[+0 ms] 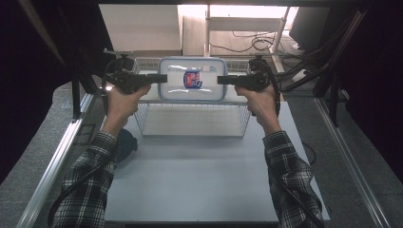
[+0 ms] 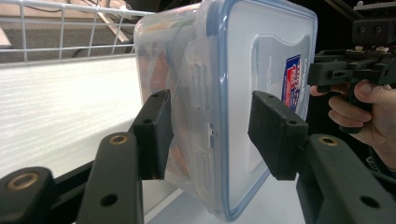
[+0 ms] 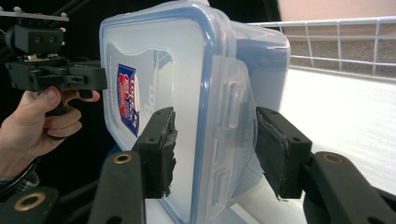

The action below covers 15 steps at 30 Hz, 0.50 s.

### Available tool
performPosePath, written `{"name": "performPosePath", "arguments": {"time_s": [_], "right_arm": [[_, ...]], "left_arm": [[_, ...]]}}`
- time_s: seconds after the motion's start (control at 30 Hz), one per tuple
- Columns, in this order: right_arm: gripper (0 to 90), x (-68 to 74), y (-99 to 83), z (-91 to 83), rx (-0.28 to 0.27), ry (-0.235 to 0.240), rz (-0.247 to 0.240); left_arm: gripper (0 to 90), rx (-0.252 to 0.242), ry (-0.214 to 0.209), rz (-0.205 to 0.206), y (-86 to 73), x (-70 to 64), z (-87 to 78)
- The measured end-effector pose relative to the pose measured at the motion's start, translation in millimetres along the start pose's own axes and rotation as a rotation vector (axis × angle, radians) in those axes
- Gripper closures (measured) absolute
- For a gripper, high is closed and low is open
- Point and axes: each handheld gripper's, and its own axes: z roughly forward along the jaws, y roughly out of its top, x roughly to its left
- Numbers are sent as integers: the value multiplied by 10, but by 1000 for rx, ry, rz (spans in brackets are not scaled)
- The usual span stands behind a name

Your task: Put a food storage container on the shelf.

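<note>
A white wire basket (image 1: 142,124) stands on the table (image 1: 199,180), cables (image 1: 256,45) on the floor beyond.

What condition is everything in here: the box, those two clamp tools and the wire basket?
Plastic box: lid on, side latches folded down, held in the air above the basket.
Left gripper: fingers straddle the box's end latch, small gaps showing.
Right gripper: fingers straddle the opposite latch likewise.
Wire basket: upright on the table, nothing visible inside.

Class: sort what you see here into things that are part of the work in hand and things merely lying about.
In the job: plastic container; wire basket; left gripper; right gripper.

Lying about: blue object at the table's left edge; cables on the floor behind.
</note>
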Motion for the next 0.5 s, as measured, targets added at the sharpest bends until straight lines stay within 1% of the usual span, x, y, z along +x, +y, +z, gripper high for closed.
{"name": "performPosePath", "arguments": {"time_s": [0.03,0.07,0.1,0.13,0.17,0.2,0.27,0.33,0.37,0.4,0.5], "right_arm": [[476,-2,5,8,1,-3,2],[470,-1,8,14,1,-7,2],[451,-1,15,34,2,-26,-6],[435,3,15,44,7,-38,-3],[435,3,15,44,7,-38,-3],[426,1,15,56,9,-47,0],[417,-36,13,71,4,-45,21],[411,-55,19,76,0,-48,27],[411,-55,19,76,0,-48,27],[395,-52,25,82,-2,-64,24],[392,-49,34,88,-1,-71,19]], "left_arm": [[489,4,7,5,-3,2,6],[483,14,26,16,-11,1,19],[503,27,39,33,-24,-2,41],[531,31,55,43,-30,-11,53],[522,31,55,43,-30,-11,53],[522,46,65,51,-33,-14,70],[497,59,55,41,-46,0,97],[496,65,55,46,-53,8,102],[494,65,55,46,-53,8,102],[490,67,55,44,-57,9,104],[491,59,48,34,-69,19,107]]}}
